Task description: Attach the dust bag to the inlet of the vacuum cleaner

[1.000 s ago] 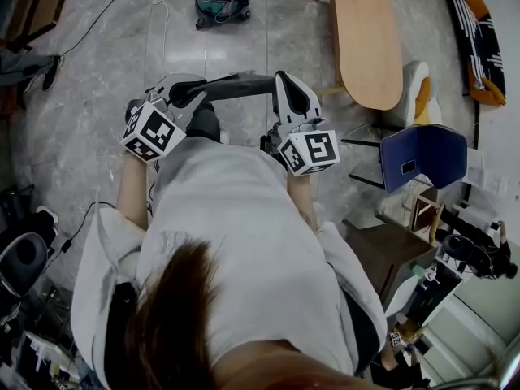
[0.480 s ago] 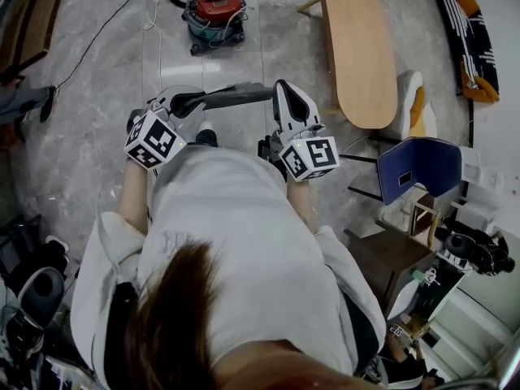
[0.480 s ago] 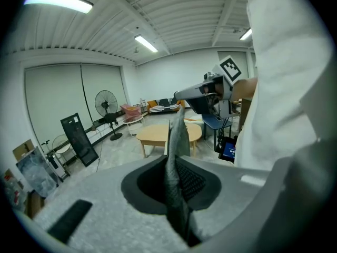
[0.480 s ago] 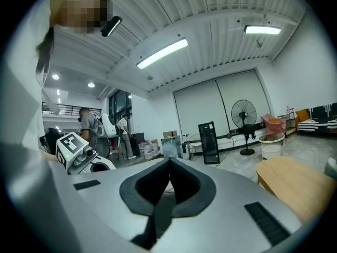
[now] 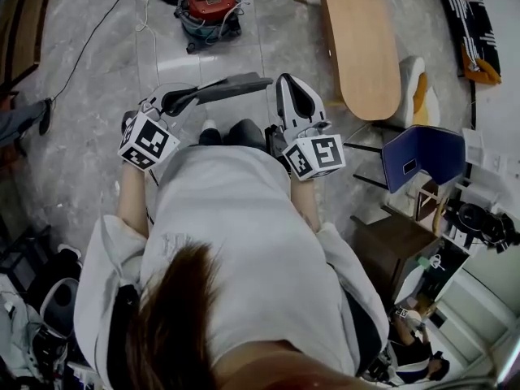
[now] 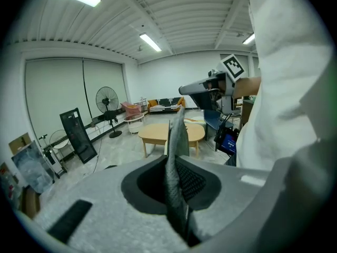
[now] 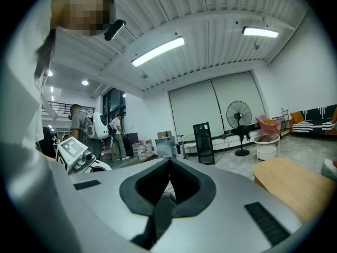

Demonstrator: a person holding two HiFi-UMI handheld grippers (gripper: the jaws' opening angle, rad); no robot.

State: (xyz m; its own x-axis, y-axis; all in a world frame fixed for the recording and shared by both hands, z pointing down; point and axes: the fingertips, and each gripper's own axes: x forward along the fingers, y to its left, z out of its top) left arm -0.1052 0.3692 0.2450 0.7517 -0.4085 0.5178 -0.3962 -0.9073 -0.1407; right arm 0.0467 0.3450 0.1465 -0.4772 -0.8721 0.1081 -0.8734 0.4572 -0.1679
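pale floor (image 5: 89, 128), vacuum cleaner (image 5: 210, 8) ahead, likely dust bag (image 5: 231, 86) in left gripper (image 5: 180, 99)

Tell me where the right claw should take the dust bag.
I'd take the free end of the dust bag, nearest the right claw, coming in from the person's right. The left claw pinches the other end, and the bag is a thin flat sheet, so open the shut claw and close across its two faces.
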